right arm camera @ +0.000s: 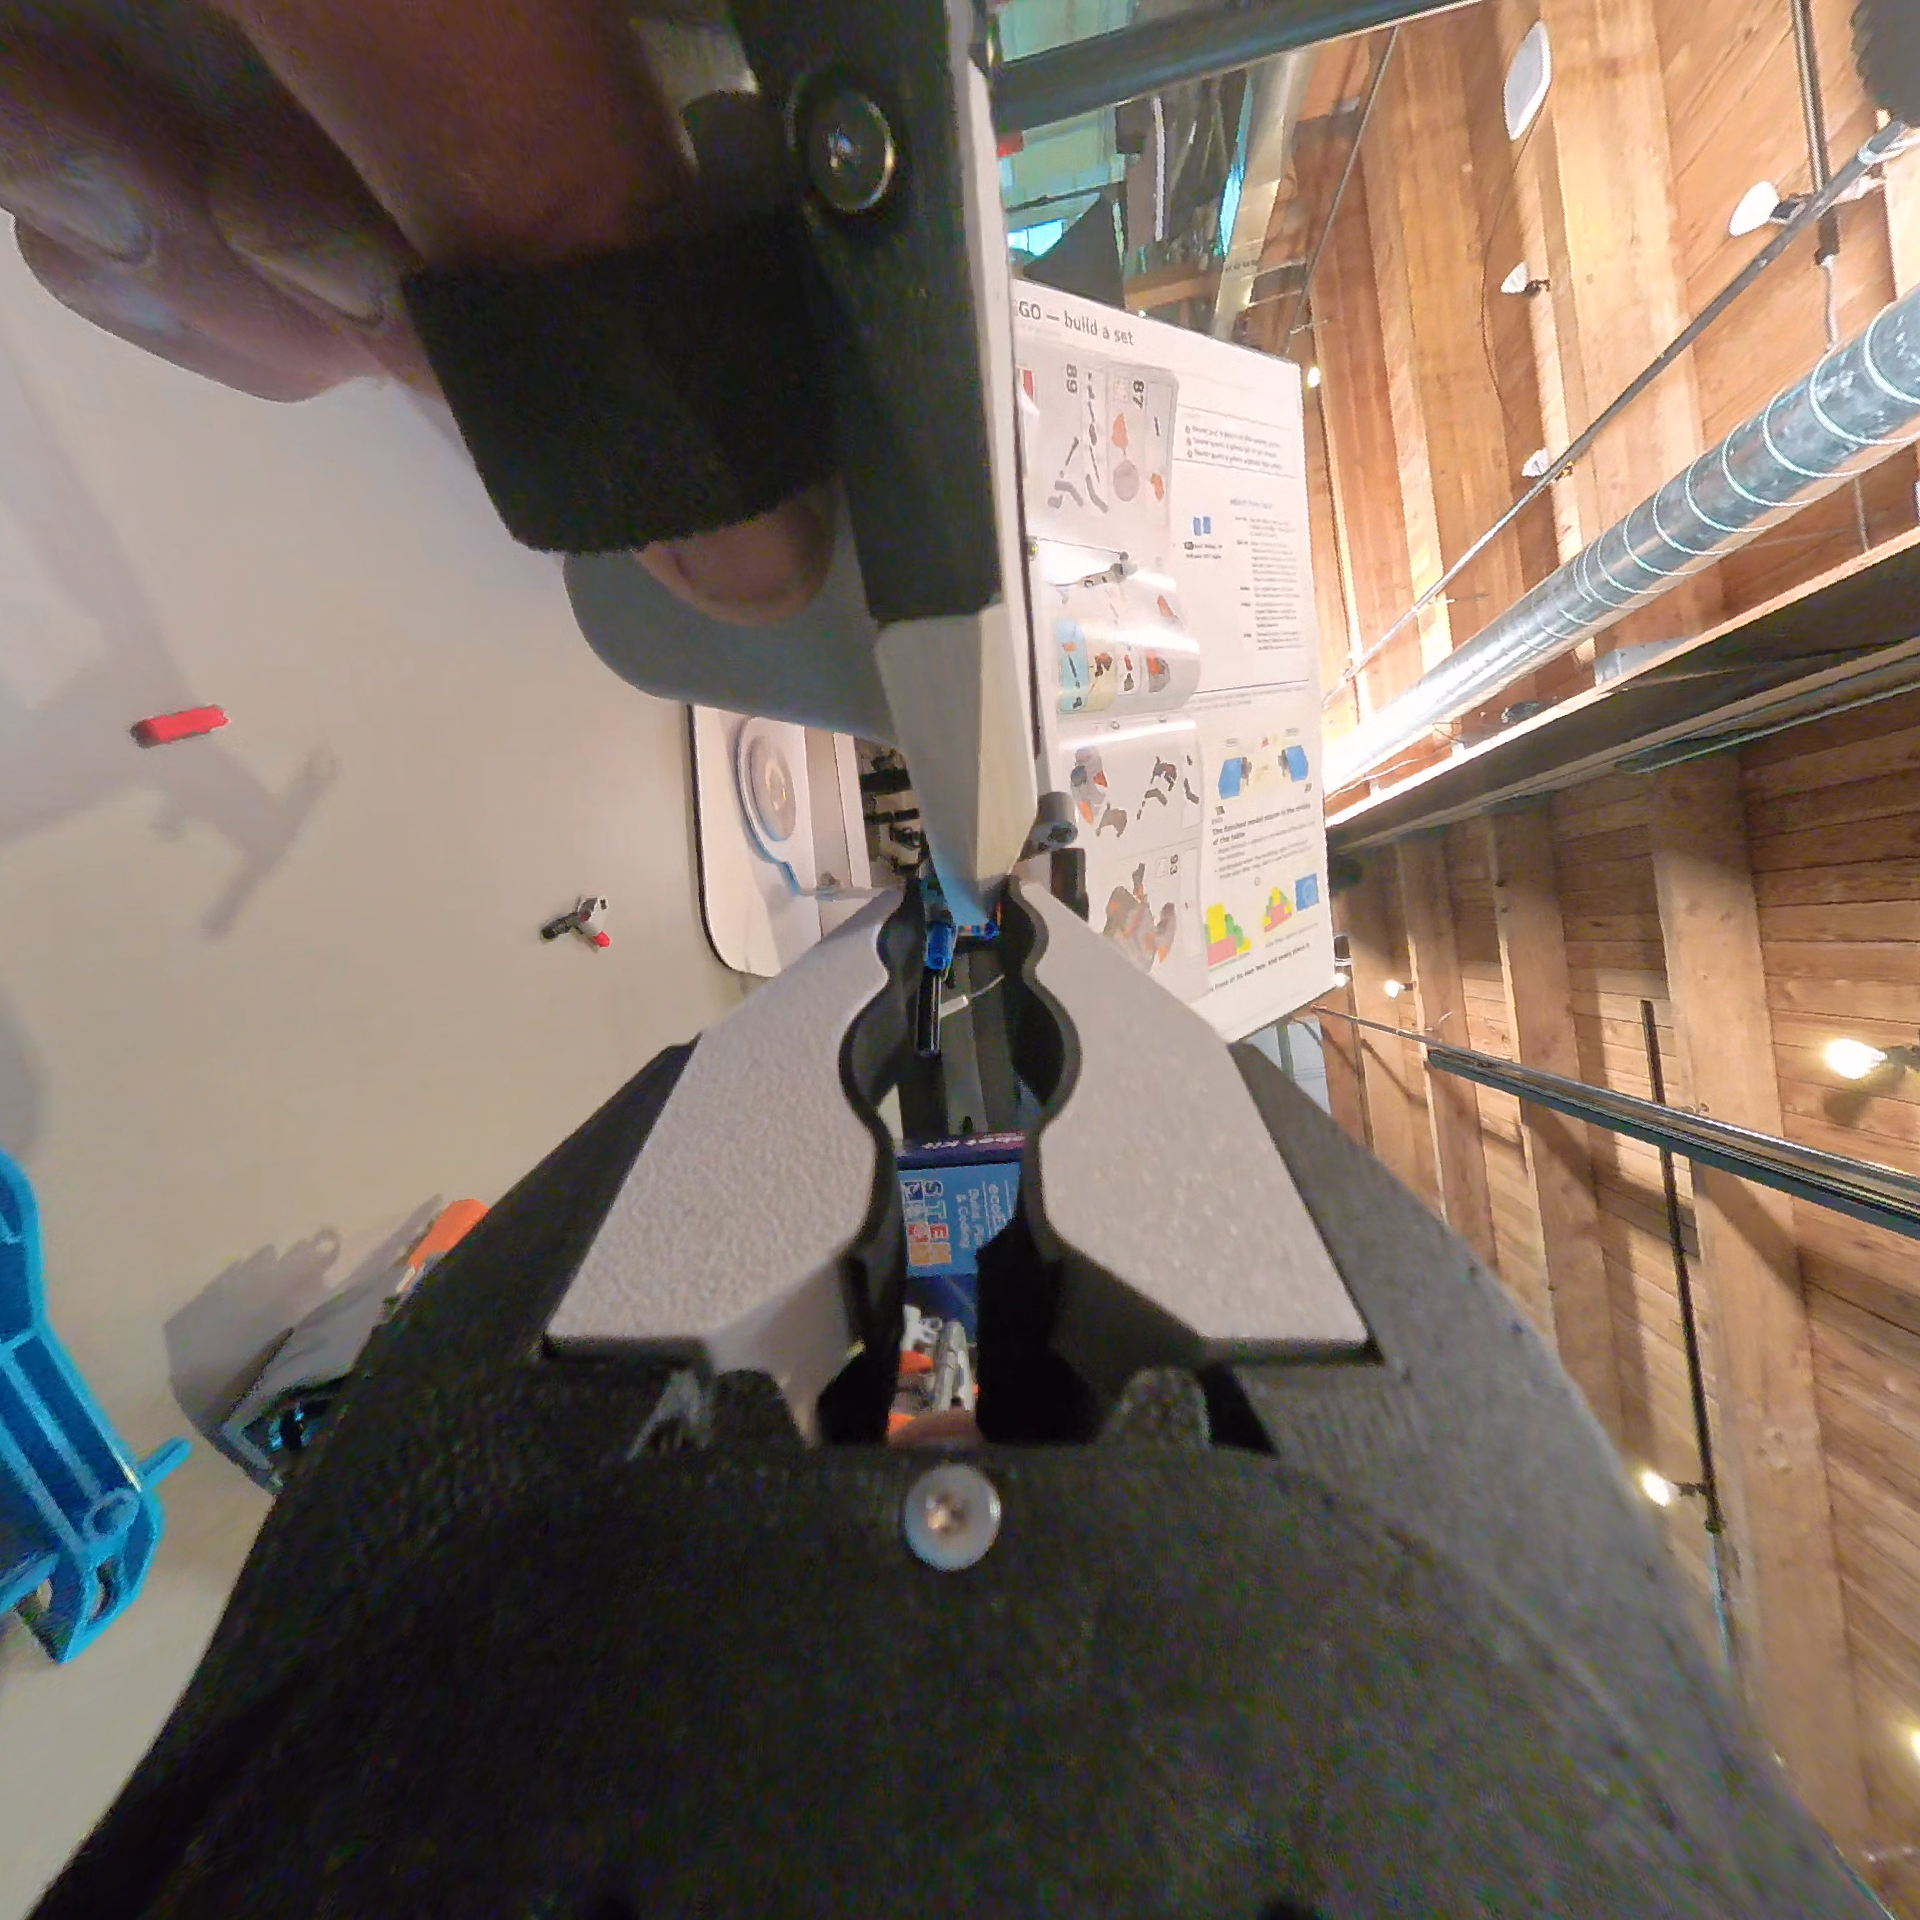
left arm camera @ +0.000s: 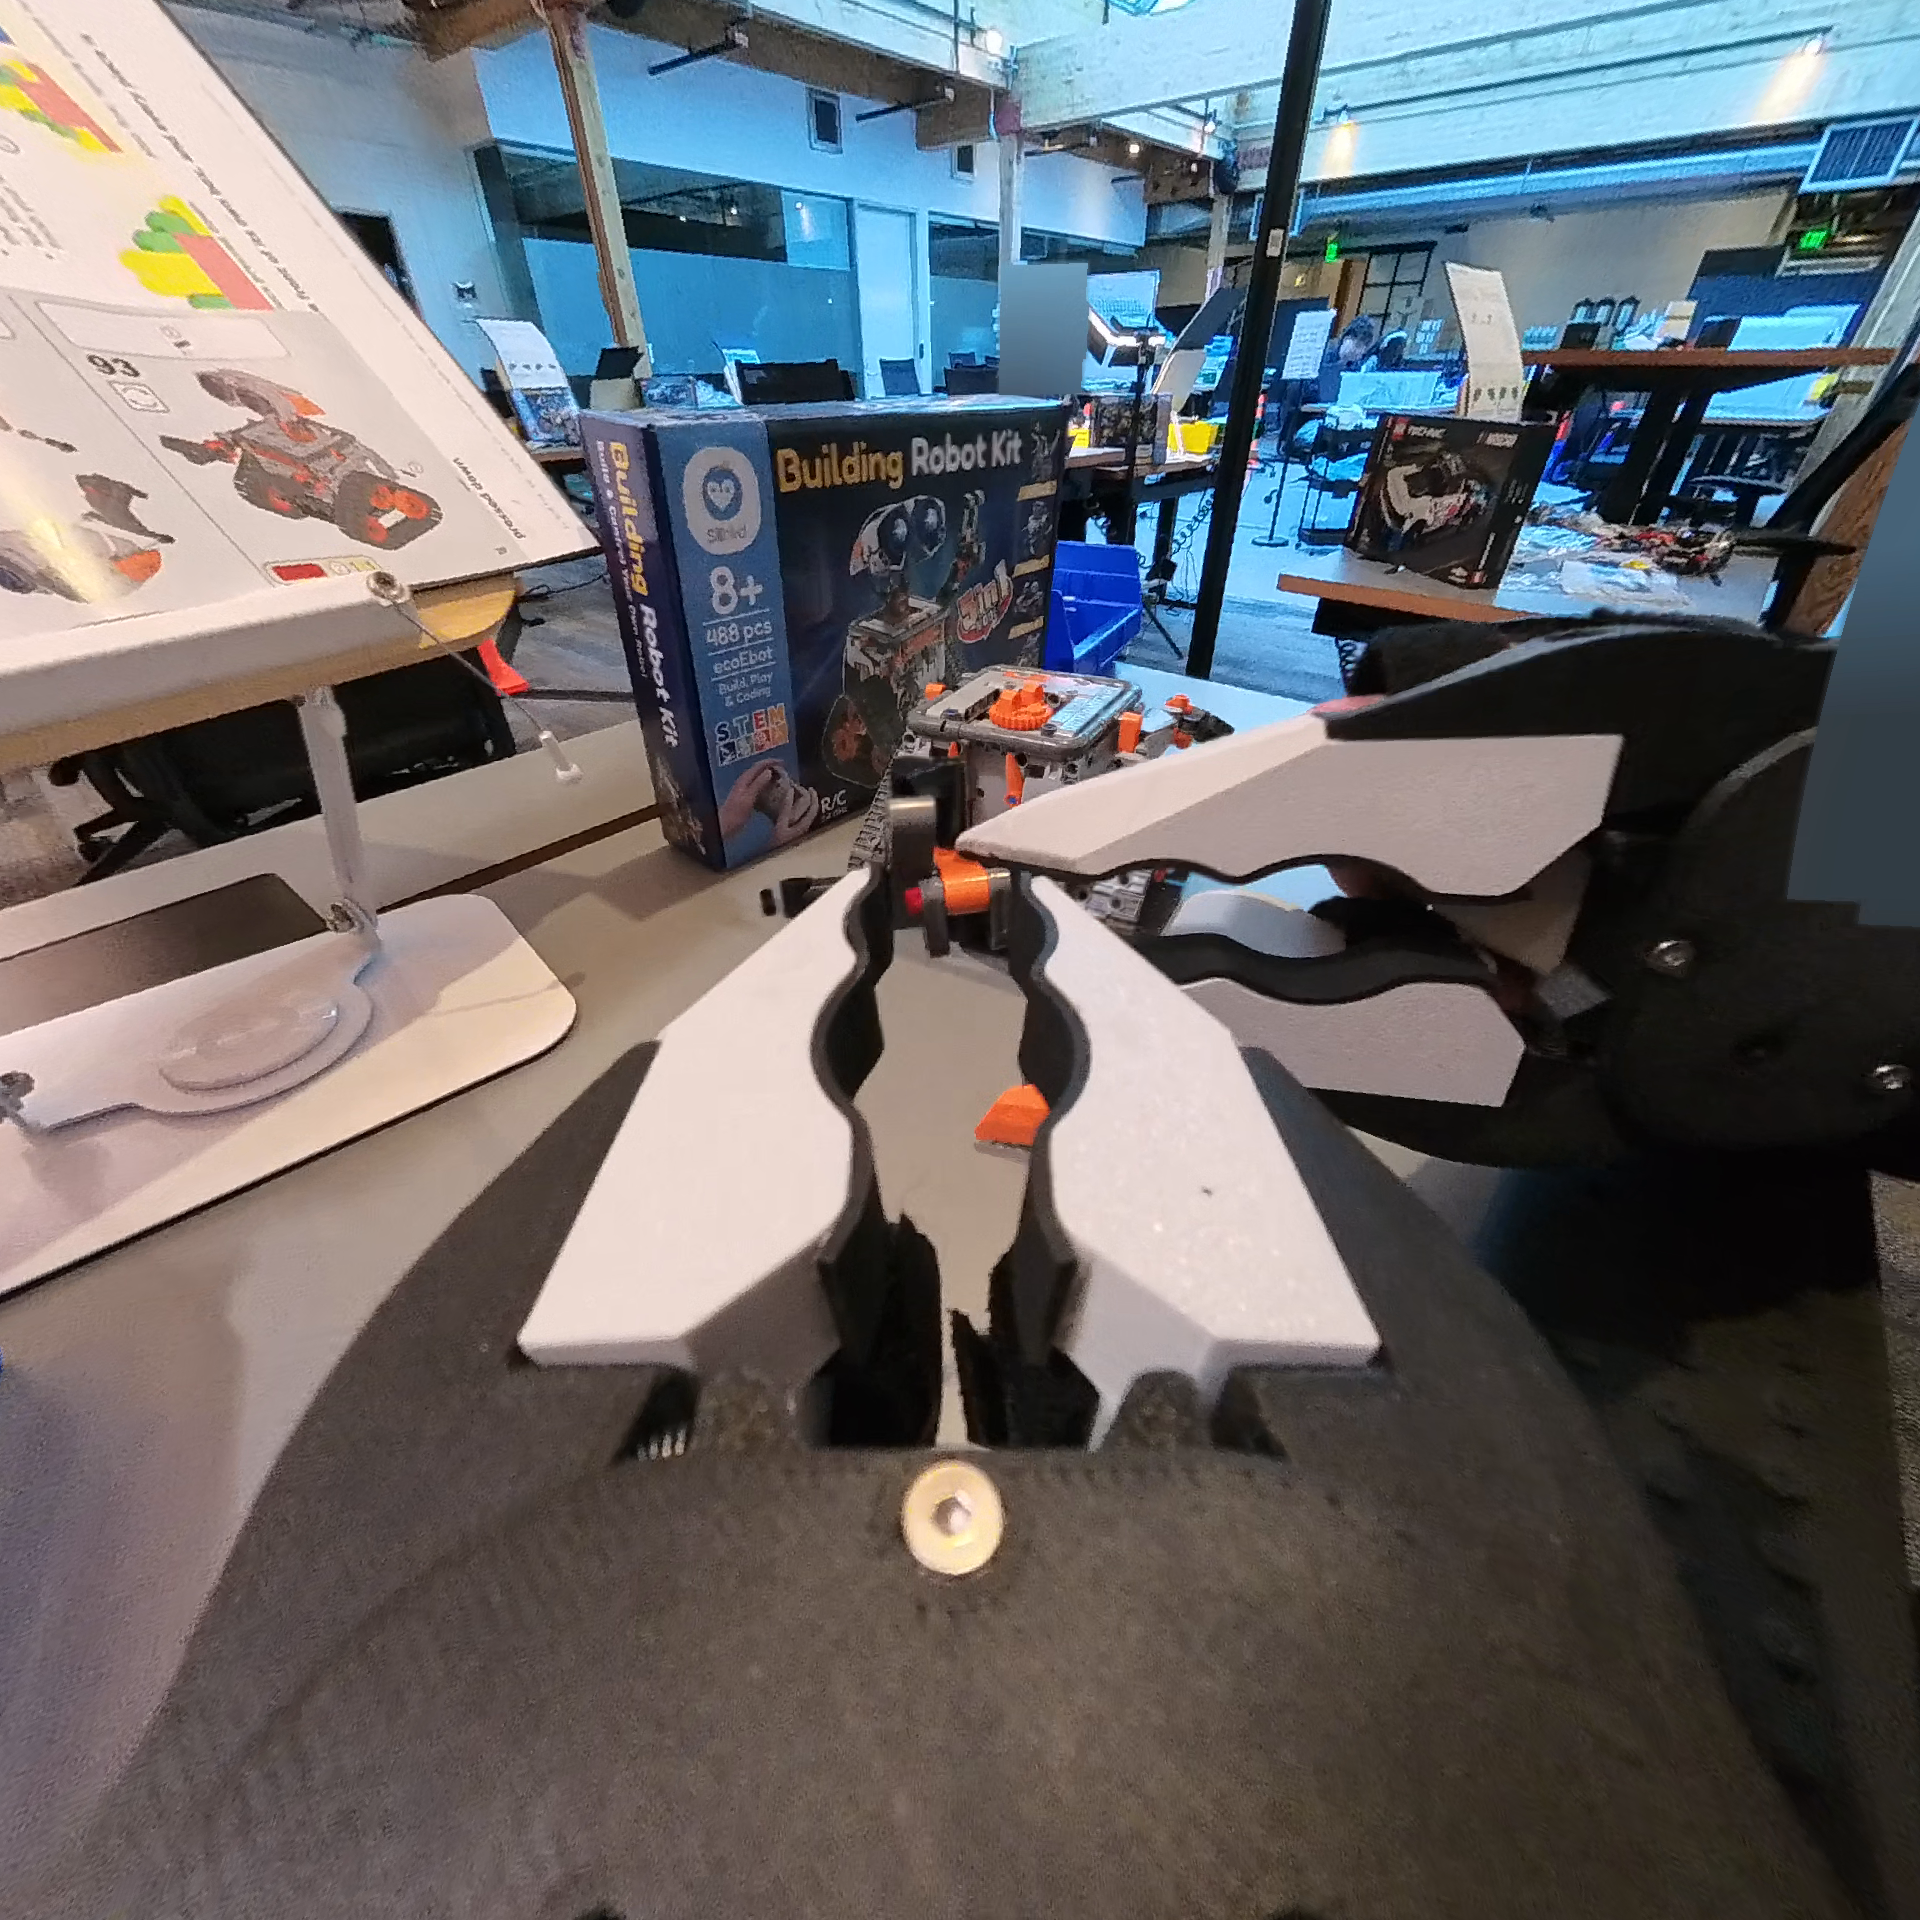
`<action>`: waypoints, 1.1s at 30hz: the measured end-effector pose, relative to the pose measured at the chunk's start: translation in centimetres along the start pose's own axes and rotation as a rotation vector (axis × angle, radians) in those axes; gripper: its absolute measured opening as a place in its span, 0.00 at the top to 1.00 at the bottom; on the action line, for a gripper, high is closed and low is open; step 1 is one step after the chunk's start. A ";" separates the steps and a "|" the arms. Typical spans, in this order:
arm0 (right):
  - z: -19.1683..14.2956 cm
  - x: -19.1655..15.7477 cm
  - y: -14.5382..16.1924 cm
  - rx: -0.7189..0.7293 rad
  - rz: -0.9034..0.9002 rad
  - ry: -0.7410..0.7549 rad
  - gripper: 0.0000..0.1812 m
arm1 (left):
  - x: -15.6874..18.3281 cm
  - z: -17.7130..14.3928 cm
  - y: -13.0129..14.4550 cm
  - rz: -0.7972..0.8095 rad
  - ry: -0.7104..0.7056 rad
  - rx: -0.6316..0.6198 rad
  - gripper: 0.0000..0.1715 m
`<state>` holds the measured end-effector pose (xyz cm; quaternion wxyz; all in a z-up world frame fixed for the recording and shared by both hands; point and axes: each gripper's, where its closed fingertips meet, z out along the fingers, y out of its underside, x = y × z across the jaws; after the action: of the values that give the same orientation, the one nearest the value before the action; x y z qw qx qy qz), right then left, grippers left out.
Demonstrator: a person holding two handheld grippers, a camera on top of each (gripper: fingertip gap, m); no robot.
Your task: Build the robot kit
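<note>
My left gripper (left arm camera: pixel 951 894) is shut on a small orange, grey and black brick assembly (left arm camera: pixel 961 891) held just above the grey table (left arm camera: pixel 582 1195). My right gripper (right arm camera: pixel 961 914) comes in from the right and is shut on the same assembly, at its blue pin and black axle (right arm camera: pixel 935 940). In the left wrist view the right gripper's upper finger (left arm camera: pixel 1299 800) lies over the assembly, its tip touching it. In the right wrist view a left-gripper finger (right arm camera: pixel 966 727) meets my right gripper's tips, with a person's hand (right arm camera: pixel 312 208) behind it. A grey brick robot model (left arm camera: pixel 1029 727) with an orange gear stands just behind.
A blue kit box (left arm camera: pixel 831 623) stands behind the model. An instruction sheet (left arm camera: pixel 208 312) leans on a white stand (left arm camera: pixel 343 997) at the left. A loose orange piece (left arm camera: pixel 1008 1117), a red piece (right arm camera: pixel 179 724) and a small black piece (right arm camera: pixel 577 920) lie on the table. A blue plastic part (right arm camera: pixel 62 1403) sits nearby. Less than 4 cm separates the two grippers' tips. From either gripper's tips it is about 15 cm to the red piece (right arm camera: pixel 179 724).
</note>
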<state>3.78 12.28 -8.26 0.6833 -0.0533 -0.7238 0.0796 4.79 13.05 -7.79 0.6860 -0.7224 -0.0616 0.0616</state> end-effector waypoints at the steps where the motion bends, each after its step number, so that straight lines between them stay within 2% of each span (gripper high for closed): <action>1: 0.1 0.0 0.0 0.006 0.007 -0.001 0.93 | -0.1 0.0 0.0 -0.001 -0.002 0.001 0.88; 6: -0.3 0.5 -0.3 0.102 0.072 -0.039 0.88 | -0.8 -0.3 -0.6 -0.072 0.015 0.046 0.88; 10: -1.3 2.0 0.4 0.235 0.365 -0.161 0.87 | -0.7 -1.1 -1.7 -0.076 0.117 0.124 0.88; 15: -2.4 2.7 0.6 0.435 0.845 -0.487 0.78 | 2.3 -2.0 -3.1 0.102 0.262 0.180 0.87; 18: -3.3 2.2 -0.2 0.539 1.026 -0.695 0.80 | 3.1 -1.8 -3.1 0.154 0.294 0.191 0.87; 24: -3.5 1.7 -0.6 0.568 1.045 -0.733 0.85 | 3.6 -2.0 -3.1 0.197 0.304 0.206 0.87; 26: -3.7 1.6 -0.8 0.588 1.055 -0.739 0.98 | 3.3 -2.0 -3.1 0.184 0.294 0.200 0.86; 28: -3.6 1.5 -0.8 0.597 1.096 -0.765 0.99 | 3.2 -2.3 -3.3 0.161 0.309 0.219 0.90; 30: -3.2 1.2 -0.6 0.588 1.108 -0.771 0.98 | 2.7 -2.2 -3.2 0.148 0.290 0.209 1.00; 33: -2.8 0.6 -0.2 0.564 1.107 -0.779 0.98 | 2.7 -1.5 -2.1 0.129 0.289 0.151 1.00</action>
<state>6.53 12.32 -7.46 0.2240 -0.2012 -0.7332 0.6097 7.69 12.15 -5.61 0.7345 -0.6727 0.0890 0.0055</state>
